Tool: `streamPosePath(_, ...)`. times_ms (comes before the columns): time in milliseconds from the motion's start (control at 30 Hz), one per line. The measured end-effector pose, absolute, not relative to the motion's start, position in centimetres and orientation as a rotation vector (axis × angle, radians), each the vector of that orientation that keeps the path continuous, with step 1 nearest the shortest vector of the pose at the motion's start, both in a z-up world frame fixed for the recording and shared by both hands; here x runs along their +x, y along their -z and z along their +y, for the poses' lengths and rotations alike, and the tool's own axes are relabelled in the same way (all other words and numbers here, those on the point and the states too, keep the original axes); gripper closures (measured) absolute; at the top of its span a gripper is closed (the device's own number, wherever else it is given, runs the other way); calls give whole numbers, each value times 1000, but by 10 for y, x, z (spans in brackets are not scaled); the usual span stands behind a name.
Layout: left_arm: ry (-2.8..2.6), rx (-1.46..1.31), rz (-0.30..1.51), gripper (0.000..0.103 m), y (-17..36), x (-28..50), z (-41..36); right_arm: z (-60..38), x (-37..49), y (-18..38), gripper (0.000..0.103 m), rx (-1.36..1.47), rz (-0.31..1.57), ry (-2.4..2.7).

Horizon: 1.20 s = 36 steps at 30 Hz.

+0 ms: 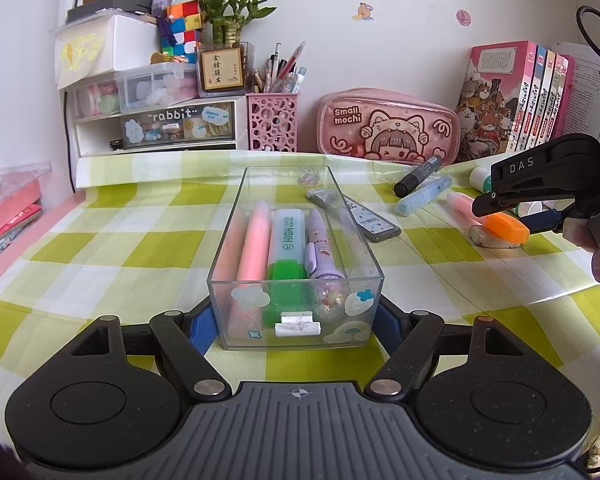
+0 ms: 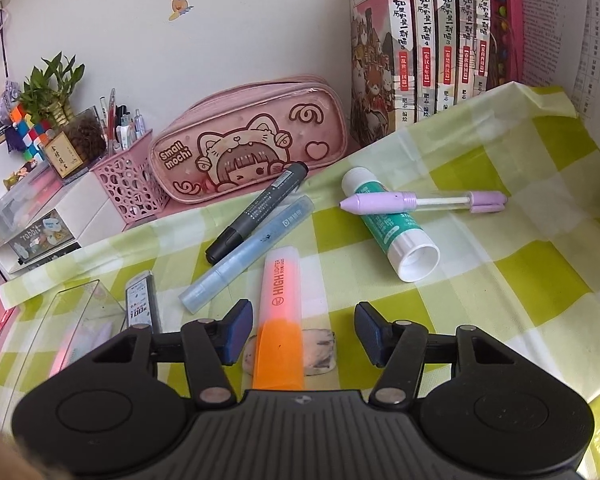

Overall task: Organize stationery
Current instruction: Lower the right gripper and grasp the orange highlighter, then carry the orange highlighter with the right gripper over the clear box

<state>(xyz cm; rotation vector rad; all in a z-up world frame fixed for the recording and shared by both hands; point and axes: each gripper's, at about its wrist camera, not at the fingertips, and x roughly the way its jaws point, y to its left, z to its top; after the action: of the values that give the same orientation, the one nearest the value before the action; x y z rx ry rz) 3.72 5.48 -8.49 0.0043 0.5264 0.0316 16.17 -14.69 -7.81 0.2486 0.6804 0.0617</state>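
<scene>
A clear plastic box stands on the green checked cloth and holds a pink marker, a green highlighter and a purple pen. My left gripper is closed on the box's near end, one pad on each side wall. My right gripper is open, its pads on either side of an orange highlighter that lies over a dirty eraser. The right gripper also shows in the left wrist view. The box's corner appears in the right wrist view.
On the cloth lie a black marker, a pale blue marker, a glue stick with a purple pen across it, and a lead case. A pink pencil case, pen holder, books and drawers line the wall.
</scene>
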Motion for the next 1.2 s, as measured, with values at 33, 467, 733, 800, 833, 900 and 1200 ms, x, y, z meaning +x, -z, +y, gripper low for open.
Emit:
streamPosePath(33, -31, 4, 526, 29, 85, 37, 55, -143, 161, 78, 46, 225, 674, -57)
streamPosePath(467, -32, 4, 526, 28, 85, 37, 55, -124, 159, 79, 68, 90, 651, -15)
streamPosePath(733, -31, 4, 526, 28, 85, 37, 55, -120, 156, 77, 76, 64, 653, -5)
streamPosePath(800, -31, 4, 526, 28, 85, 37, 55, -119, 155, 76, 76, 59, 652, -5)
streamPosePath(833, -31, 4, 526, 28, 85, 37, 55, -118, 155, 75, 76, 58, 650, -5)
streamPosePath(900, -31, 4, 526, 28, 85, 37, 55, -117, 154, 73, 76, 56, 645, -4)
streamPosePath(1200, -31, 4, 526, 28, 85, 37, 55, -118, 150, 66, 76, 70, 637, 4)
